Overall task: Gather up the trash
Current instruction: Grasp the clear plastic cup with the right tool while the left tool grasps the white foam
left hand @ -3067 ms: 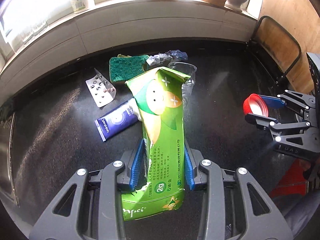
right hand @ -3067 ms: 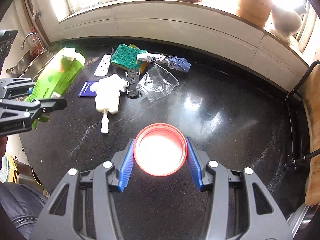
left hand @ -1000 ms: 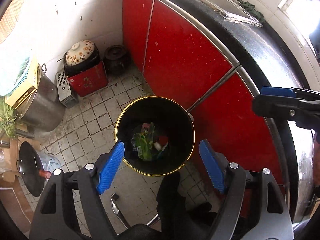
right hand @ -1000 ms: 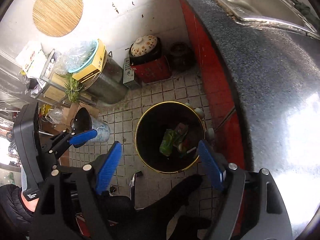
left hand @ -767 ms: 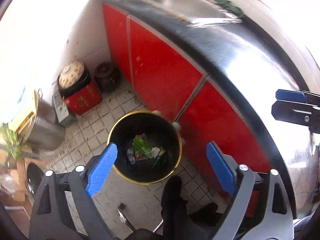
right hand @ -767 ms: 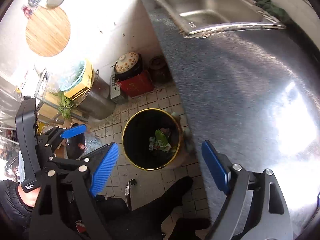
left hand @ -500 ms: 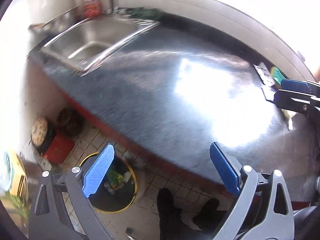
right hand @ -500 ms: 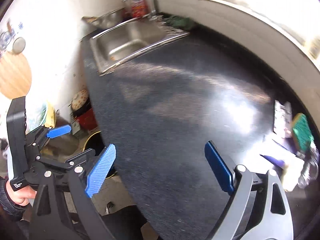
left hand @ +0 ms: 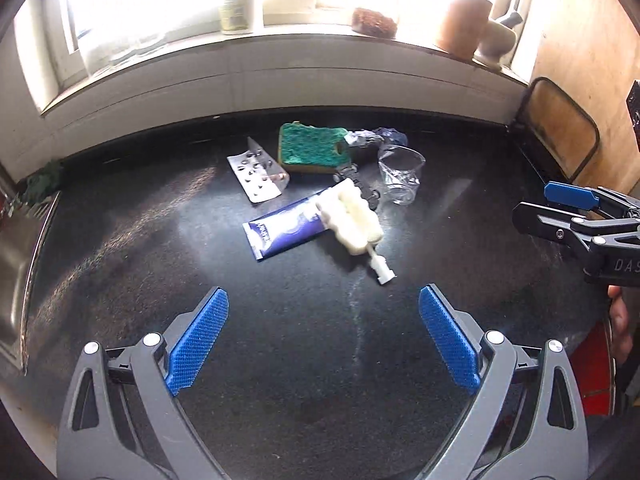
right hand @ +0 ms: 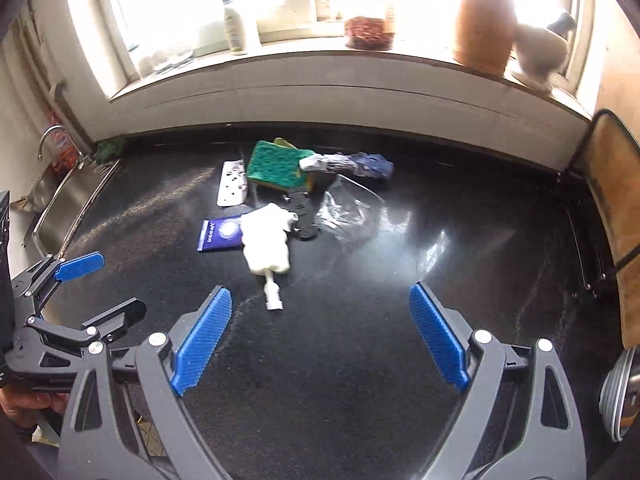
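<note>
We see both claws, left claw (left hand: 322,340) and right claw (right hand: 320,338), spread wide, empty; speckled glossy black worktop (left hand: 280,360); scratchy green sponge (left hand: 314,150); crumpled clear cup (left hand: 400,176).

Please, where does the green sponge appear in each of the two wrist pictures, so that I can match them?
Left wrist view: the green sponge lies above centre on the dark counter, right of the blister pack.
Right wrist view: the green sponge lies above centre and a little to the left, right of the blister pack.
Shared landmark: the white pump bottle, lying nearer the camera than the sponge.
</note>
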{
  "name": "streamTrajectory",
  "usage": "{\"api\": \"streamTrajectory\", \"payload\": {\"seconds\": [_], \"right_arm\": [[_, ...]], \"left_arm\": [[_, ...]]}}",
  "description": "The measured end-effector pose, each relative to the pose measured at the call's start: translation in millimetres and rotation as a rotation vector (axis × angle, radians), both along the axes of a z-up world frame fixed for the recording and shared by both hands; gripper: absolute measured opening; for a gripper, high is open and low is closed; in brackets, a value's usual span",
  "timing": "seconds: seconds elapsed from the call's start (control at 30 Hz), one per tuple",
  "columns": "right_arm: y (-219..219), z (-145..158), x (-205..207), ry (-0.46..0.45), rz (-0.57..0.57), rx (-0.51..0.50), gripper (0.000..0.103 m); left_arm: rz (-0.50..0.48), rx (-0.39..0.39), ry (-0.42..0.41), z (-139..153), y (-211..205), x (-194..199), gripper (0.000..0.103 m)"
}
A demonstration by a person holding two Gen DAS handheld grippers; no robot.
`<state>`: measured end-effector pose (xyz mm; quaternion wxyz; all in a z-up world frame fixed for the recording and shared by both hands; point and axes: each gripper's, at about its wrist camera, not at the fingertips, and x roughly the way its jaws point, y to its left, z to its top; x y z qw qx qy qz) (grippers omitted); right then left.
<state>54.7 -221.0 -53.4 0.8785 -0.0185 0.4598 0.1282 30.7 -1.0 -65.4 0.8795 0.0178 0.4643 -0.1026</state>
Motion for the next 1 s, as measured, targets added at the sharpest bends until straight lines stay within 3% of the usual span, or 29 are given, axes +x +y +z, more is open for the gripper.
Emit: {"api": "streamTrajectory", "payload": {"seconds": [0.13, 0.43, 0.87, 1.0], "right_arm": [[-28.5, -6.5, 1.8, 0.017, -0.041, 0.023, 0.087], [-26.5, -18.3, 43.3, 0.022, 0.016, 0.04, 0.087], [10.0, -93.5, 164.6, 0.207, 0.102, 0.059, 0.087], [19.0, -121.8, 187.5, 0.273, 0.116, 0.041, 0.087]], "left_arm": [[-0.022, 0.024, 0.029, -6.0, -24.6, 8.0, 0.093], [0.055, 0.01, 0.063, -23.7, -39.2, 40.7, 0.093], [0.228, -0.048, 0.191, -99.0, -50.1, 104.0, 0.093], [0.241, -0.044, 0.22, -112.8, -55.6, 118.0, 0.084]]}}
